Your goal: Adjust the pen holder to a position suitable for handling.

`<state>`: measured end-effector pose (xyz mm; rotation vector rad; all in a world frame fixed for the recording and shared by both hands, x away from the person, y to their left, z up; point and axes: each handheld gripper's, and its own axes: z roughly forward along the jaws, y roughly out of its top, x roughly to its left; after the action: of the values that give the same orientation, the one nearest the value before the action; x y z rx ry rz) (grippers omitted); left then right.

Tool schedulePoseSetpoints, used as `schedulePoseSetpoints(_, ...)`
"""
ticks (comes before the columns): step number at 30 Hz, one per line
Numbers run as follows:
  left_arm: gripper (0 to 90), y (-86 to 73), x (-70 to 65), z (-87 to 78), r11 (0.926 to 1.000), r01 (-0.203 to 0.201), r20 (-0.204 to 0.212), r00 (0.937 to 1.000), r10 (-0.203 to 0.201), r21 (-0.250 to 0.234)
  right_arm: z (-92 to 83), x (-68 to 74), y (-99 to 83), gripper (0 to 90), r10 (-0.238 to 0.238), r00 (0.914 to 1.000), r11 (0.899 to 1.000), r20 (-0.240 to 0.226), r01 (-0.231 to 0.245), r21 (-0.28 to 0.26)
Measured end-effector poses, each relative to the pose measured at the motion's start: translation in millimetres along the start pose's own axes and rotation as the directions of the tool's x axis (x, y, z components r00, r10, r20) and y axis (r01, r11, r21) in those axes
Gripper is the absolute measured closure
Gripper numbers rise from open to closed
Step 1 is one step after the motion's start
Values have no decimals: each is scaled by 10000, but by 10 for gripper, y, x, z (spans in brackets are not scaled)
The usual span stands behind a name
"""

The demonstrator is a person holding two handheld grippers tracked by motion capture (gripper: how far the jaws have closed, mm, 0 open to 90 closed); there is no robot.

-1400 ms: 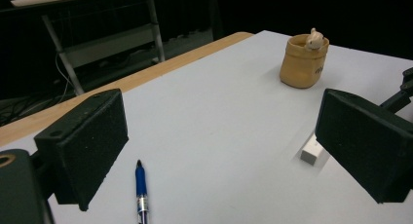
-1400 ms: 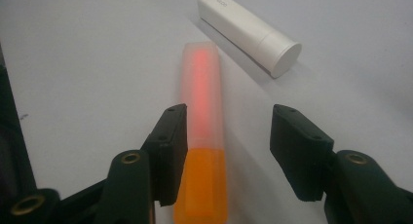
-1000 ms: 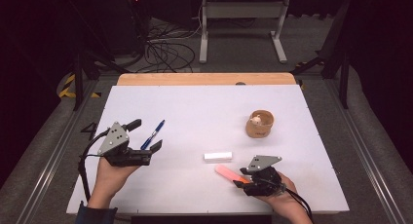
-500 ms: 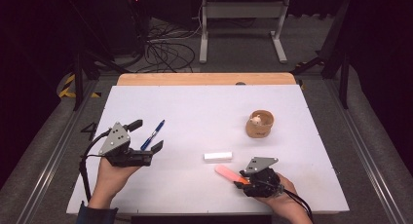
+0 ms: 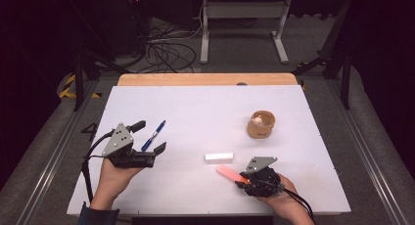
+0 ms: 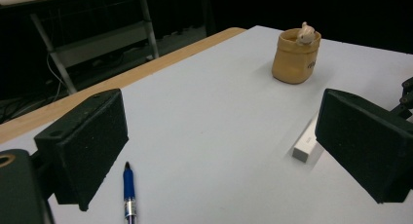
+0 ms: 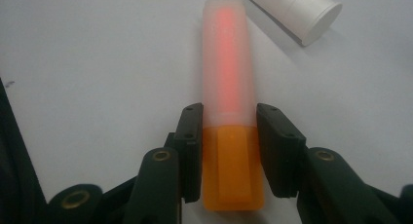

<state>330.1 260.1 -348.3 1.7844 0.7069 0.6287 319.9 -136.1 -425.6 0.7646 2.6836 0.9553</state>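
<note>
Down near the front edge of the white table top (image 5: 205, 107), towards its right corner, the right gripper (image 5: 243, 180) has just been closing its jaws on a flat orange highlighter with a frosted translucent cap (image 7: 230, 112); in the right gripper view both black pads sit flush against the marker's sides, right where the cap meets the orange body, so it is gripped. In that view the highlighter lies flat on the surface, cap end pointing away from the hand. Just beyond the cap lies a small white cylinder-like stick (image 5: 219, 157), close by but apart from it. The left gripper (image 5: 149, 137) rests near the left edge with its jaws spread wide and nothing between the pads. A blue ballpoint pen (image 5: 153, 135) lies on the table just beside its far jaw, not touched. Towards the right side, further back, stands a tan, soft-looking cup with a small pale figure peeking out (image 5: 261, 124), well apart from both hands.
</note>
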Motion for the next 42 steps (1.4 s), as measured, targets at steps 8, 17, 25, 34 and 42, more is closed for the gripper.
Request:
schedulePoseSetpoints(8, 64, 7, -59, 49, 9997, -222, 108, 9997, 220, 104, -28, -75, 68, 655, -250, 9991, 9995, -339, 244, -176)
schedulePoseSetpoints(17, 76, 22, -183, 174, 9964, -740, 292, 9969, 728, 419, -210, -206, 337, 655, -319, 9987, 9932, -386, 274, -1136)
schedulePoseSetpoints(25, 128, 46, -280, 285, 9913, -1192, 339, 9925, 1174, 567, -302, -292, 490, 655, -87, 9980, 9902, -631, -1, -1394)
schedulePoseSetpoints(34, 165, 128, -389, 464, 9703, -2208, 11, 9751, 2218, 986, -474, -413, 896, 655, 67, 9980, 9853, -622, -172, -1697)
schedulePoseSetpoints(42, 227, 180, -505, 671, 9424, -3074, 190, 9513, 3076, 1320, -389, -512, 955, 654, 363, 9945, 9910, -983, -485, -1246)
